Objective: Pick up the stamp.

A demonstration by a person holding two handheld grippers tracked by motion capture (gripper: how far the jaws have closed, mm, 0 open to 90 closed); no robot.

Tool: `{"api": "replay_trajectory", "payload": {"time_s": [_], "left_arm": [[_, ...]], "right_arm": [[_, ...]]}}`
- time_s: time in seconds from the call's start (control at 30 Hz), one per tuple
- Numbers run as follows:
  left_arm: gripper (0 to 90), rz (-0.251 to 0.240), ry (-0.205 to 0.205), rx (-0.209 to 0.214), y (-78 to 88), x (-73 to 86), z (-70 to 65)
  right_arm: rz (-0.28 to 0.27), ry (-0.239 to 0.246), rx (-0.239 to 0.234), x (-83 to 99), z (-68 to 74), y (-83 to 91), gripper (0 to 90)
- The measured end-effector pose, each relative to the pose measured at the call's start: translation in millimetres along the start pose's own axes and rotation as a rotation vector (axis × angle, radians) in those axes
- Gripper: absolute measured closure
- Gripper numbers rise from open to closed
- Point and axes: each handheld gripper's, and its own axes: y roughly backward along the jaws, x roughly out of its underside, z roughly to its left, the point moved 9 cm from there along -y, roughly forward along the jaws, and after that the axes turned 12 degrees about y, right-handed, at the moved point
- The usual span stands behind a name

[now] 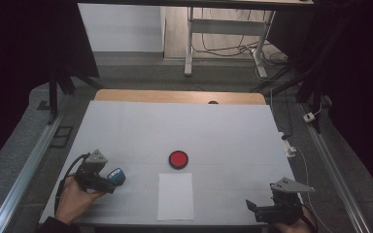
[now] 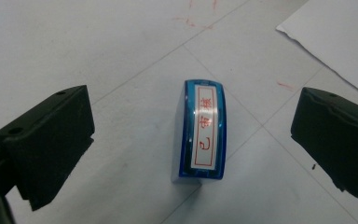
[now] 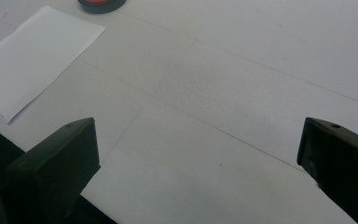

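Note:
A blue stamp (image 2: 200,133) with a white label and red characters lies on its side on the white table, between the jaws of my left gripper (image 2: 191,140), which stands open around it without touching. In the high view the stamp (image 1: 117,175) sits just right of the left gripper (image 1: 108,184) at the table's front left. A red ink pad (image 1: 178,158) lies mid-table, with a white sheet of paper (image 1: 175,196) in front of it. My right gripper (image 1: 250,207) is open over bare table at the front right; the paper (image 3: 32,56) and the ink pad (image 3: 101,4) lie ahead to its left.
The white table top (image 1: 184,126) ends at a wooden strip along the back. The front edge runs just under the right gripper's left jaw. A desk frame and cables stand on the floor beyond the table.

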Motion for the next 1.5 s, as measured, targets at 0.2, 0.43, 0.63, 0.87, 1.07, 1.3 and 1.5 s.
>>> {"api": "replay_trajectory", "payload": {"time_s": [0.2, 0.43, 0.63, 0.87, 1.07, 1.3, 1.5], "left_arm": [[4.9, 0.037, -0.01, -0.032, -3.2, 5.8, 4.0], [20.6, 0.039, -0.027, -0.028, -1.8, 6.4, 2.7], [39.3, 0.052, -0.051, -0.026, -1.2, 7.2, 1.5], [52.6, 0.05, -0.069, -0.016, 0.3, 6.4, 0.1], [69.8, 0.05, -0.079, -0.004, 1.6, 5.9, -1.1], [70.5, 0.06, -0.094, -0.016, 1.8, 5.5, -2.5], [70.5, 0.065, -0.075, -0.003, 3.0, 5.0, -3.4]], "right_arm": [[0.002, 0.002, -0.006, 0.1, 0.4, 0.1, 0.0], [0.003, 0.002, -0.005, 0.1, 0.3, -0.1, 0.0], [0.002, 0.004, -0.008, 0.1, 0.7, -0.1, 0.0], [0.003, 0.004, -0.01, 0.1, 1.0, -0.1, 0.0], [0.003, 0.005, -0.011, 0.3, 1.3, -0.1, 0.0], [0.003, 0.007, -0.013, 0.2, 1.6, 0.0, 0.0], [0.002, 0.008, -0.016, 0.2, 1.8, 0.1, 0.0]]}}
